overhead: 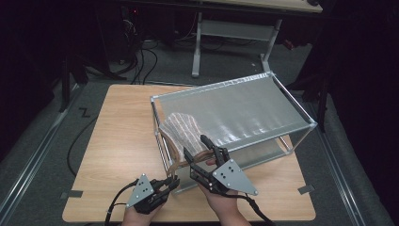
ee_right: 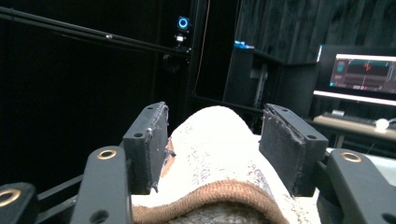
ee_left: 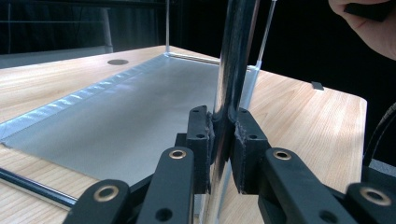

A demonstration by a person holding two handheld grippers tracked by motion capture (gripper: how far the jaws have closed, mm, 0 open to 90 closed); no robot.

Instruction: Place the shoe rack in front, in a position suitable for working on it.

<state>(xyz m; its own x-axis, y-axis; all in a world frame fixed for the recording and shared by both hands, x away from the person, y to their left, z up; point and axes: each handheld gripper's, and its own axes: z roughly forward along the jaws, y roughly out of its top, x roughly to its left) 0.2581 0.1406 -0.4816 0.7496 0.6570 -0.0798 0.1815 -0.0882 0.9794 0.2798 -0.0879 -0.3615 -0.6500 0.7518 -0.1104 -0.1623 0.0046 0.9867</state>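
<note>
Black pads of the left tongs (ee_left: pixel 223 149) are clenched on a chromed upright post (ee_left: pixel 233 70) of the wire-frame rack (overhead: pixel 291 110), at the rack's near-left corner, about 7 o'clock on the desk (overhead: pixel 117 141) in the high view; left tongs (overhead: pixel 170 182) serve as the anchor. Right tongs (ee_right: pixel 212 149) stand released, jaws spread either side of the folded striped towel (ee_right: pixel 215 140), pads near the cloth but not pressing it as far as the right gripper view shows. In the high view the right tongs (overhead: pixel 200 148) sit at 6 o'clock of the rack, and the towel (overhead: pixel 181 129) lies draped over the rack's left end rail, at roughly 9 o'clock of the silver top shelf (overhead: pixel 244 106), with its brown edge hanging down toward the tongs. Judgement: step in hand is taking or settling the towel on the rack. To do it well: hold the left clamp firm and low on the post so the light frame does not skid or tip; close the right pads across the thick brown hem rather than the loose weave, square to the fold; then move slowly along the rail line. Risk: a one-layer pinch would let the fold open, and a sideways pull could drag the rack across the desk.
</note>
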